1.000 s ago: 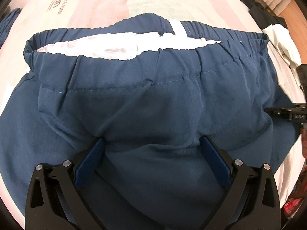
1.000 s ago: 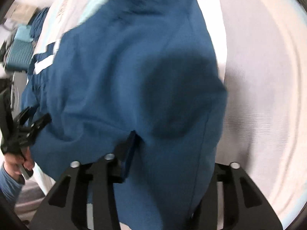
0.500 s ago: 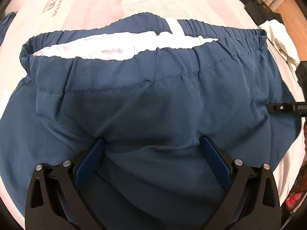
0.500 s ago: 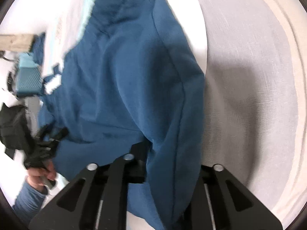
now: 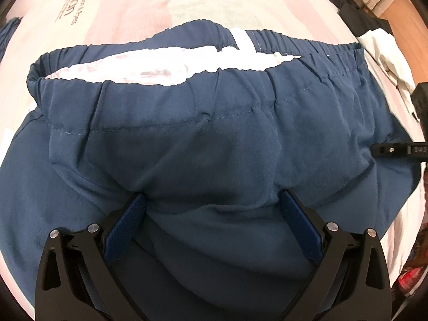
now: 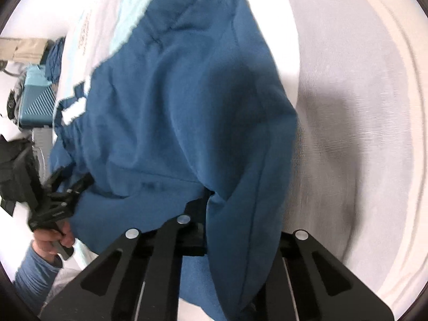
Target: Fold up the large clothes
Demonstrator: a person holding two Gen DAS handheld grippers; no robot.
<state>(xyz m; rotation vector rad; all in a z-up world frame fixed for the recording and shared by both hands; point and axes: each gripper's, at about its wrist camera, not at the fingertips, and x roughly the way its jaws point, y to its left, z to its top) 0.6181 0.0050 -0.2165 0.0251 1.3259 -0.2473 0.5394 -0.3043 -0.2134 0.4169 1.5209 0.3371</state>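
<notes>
The navy shorts (image 5: 208,144) lie spread on the bed sheet (image 5: 128,8), filling most of my left wrist view, waistband on the far side. The only writing I can find is a dark brown print on the sheet's pink band at the far left (image 5: 70,7), too warped for me to read, and white letters on the black tool at the right edge, cut off by the frame. The shorts are a smooth dark blue cloth with a gathered elastic waistband (image 5: 307,61) and a row of pale stitching below it; the waist gapes and shows a white lining (image 5: 149,71) and a white drawstring (image 5: 244,41). My left gripper (image 5: 212,200) stands wide open, its blue pads (image 5: 125,230) pressed down onto the cloth on either side of a raised hump of fabric, pinching nothing. In the right wrist view the shorts (image 6: 187,101) hang bunched and blurred over a pale grey-white sheet (image 6: 361,107). My right gripper (image 6: 206,214) has just been closing and is now shut on the shorts, a fold of blue cloth running down between its black fingers. At the near left of that view a hand (image 6: 52,236) in a blue sleeve (image 6: 34,270) holds the other gripper at the edge of the shorts. Far left there sits a teal ribbed box (image 6: 37,101); in the left wrist view dark and white clothes (image 5: 374,29) lie at the far right.
</notes>
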